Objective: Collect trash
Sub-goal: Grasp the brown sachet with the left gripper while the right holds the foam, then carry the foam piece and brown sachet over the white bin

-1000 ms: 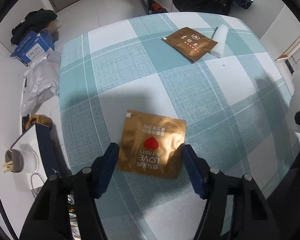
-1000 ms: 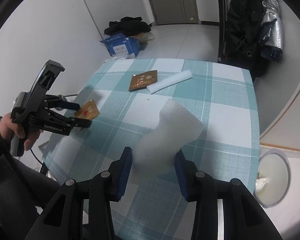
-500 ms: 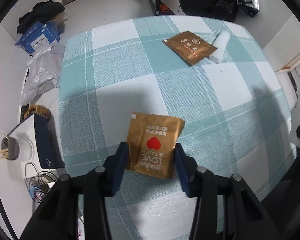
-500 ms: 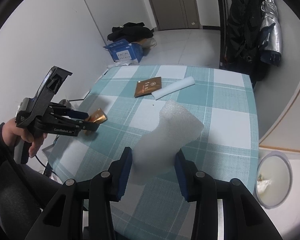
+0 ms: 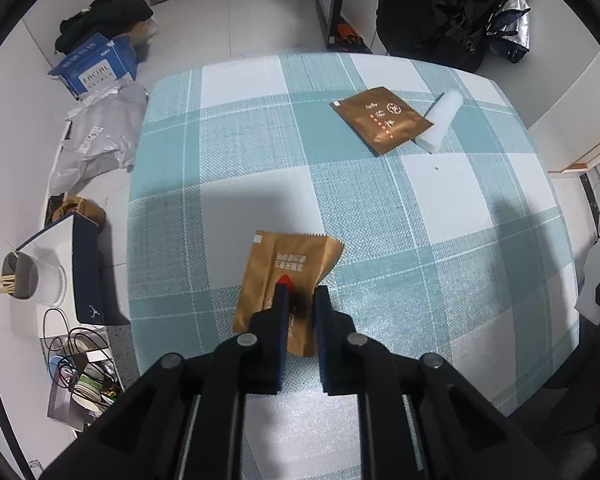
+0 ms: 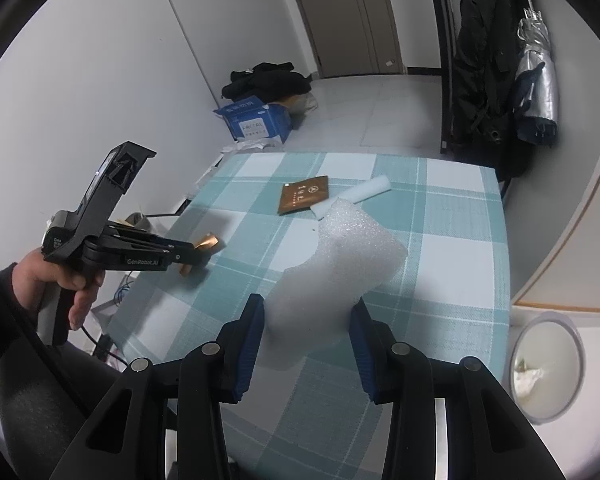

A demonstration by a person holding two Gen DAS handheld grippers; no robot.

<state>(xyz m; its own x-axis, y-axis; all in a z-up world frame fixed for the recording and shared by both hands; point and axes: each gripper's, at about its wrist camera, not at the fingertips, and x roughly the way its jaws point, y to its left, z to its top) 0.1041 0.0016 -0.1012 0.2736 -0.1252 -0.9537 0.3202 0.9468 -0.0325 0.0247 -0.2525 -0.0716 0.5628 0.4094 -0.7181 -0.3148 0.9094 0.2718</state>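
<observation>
Gold-brown foil snack packet with a red heart sits pinched between your left gripper fingers, buckled and seemingly lifted off the checked teal-and-white worktop. Keep the squeeze firm and carry it level so the slick foil doesn't slide out. Your right gripper fingers hold a white foam sheet. Ahead of the fingers lie one more brown packet and one white foam roll. Count: two packets, two foam pieces, one white bin right of the right fingers.

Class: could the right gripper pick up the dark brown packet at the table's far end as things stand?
Probably not: the right gripper already holds a foam sheet filling its jaws; the brown packet lies unobstructed.
</observation>
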